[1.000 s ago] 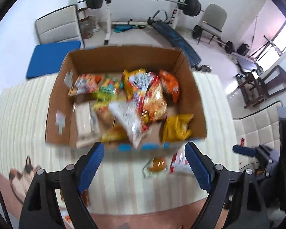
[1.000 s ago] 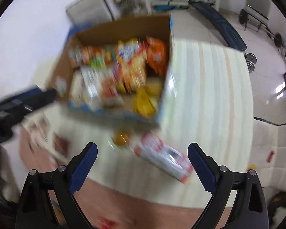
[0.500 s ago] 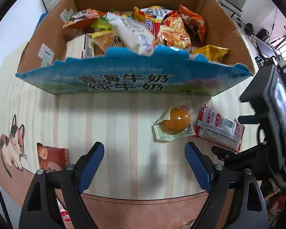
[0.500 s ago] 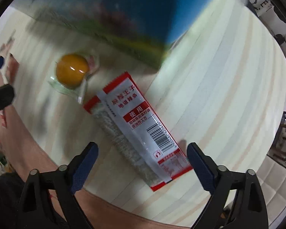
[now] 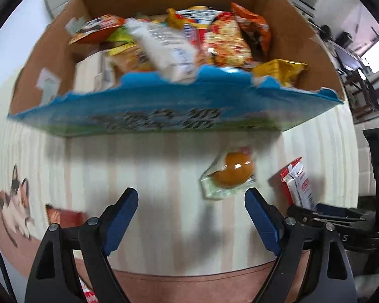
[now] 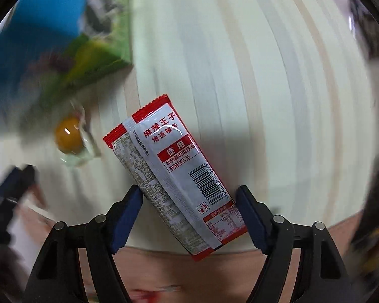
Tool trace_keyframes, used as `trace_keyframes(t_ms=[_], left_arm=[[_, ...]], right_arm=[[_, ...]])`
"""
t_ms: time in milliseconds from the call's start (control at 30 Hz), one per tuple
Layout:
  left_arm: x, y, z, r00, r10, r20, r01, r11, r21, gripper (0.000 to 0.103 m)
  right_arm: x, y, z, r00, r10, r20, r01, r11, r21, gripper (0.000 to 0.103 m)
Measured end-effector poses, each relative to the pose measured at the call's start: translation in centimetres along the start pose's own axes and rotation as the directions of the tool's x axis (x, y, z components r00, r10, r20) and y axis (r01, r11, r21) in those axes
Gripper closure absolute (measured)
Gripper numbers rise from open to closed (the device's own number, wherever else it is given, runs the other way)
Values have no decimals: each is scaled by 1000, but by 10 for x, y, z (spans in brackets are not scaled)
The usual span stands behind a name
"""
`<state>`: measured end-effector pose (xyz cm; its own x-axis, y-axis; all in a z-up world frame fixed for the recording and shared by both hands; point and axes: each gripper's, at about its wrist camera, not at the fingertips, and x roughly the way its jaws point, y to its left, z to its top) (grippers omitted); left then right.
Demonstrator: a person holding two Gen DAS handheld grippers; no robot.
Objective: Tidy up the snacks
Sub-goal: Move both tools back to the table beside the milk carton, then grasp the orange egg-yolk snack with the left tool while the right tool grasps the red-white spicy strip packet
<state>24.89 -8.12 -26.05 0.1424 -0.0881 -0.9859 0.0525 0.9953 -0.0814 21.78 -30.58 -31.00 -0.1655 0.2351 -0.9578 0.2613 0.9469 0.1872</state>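
A cardboard box [image 5: 149, 116] with a blue printed front wall stands on the striped table, full of snack packets. In front of it lies a clear packet with an orange round snack [image 5: 231, 174], just ahead of my open, empty left gripper [image 5: 190, 197]. My right gripper [image 6: 188, 193] has its jaws around a long red-and-silver snack packet [image 6: 174, 174], which looks tilted up off the table; both pads seem to touch its edges. That packet also shows in the left wrist view [image 5: 297, 183]. The orange snack also shows in the right wrist view [image 6: 69, 137].
A small dark-red packet [image 5: 63, 217] lies at the table's front left, near a cat picture [image 5: 15, 204] on the tablecloth. The table's front edge runs just under both grippers. The box corner [image 6: 101, 40] is far left in the right wrist view.
My right gripper has moved onto the red-and-silver packet and narrowed around it; the packet has tilted up. My left gripper has moved a little closer to the table and box.
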Motion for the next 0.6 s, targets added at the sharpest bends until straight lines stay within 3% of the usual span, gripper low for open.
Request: trace_keyframes(t_ms=[100, 400, 433, 467, 600], left_arm=[[11, -12, 11, 1000, -11, -28, 12, 999, 39, 17], [48, -55, 33, 994, -30, -108, 47, 985, 164, 18], [50, -59, 33, 993, -27, -111, 46, 984, 173, 24], [52, -61, 32, 993, -26, -115, 47, 982, 183, 43], [52, -65, 27, 994, -15, -105, 35, 981, 192, 49]], right_arm=[[-5, -11, 2, 998, 62, -1, -62, 998, 0, 23], [-6, -3, -7, 999, -24, 26, 27, 993, -117, 20], [-6, -4, -5, 999, -29, 28, 32, 993, -114, 20], [-3, 3, -5, 999, -37, 28, 40, 992, -117, 20], [3, 22, -5, 995, -90, 53, 97, 985, -142, 20]])
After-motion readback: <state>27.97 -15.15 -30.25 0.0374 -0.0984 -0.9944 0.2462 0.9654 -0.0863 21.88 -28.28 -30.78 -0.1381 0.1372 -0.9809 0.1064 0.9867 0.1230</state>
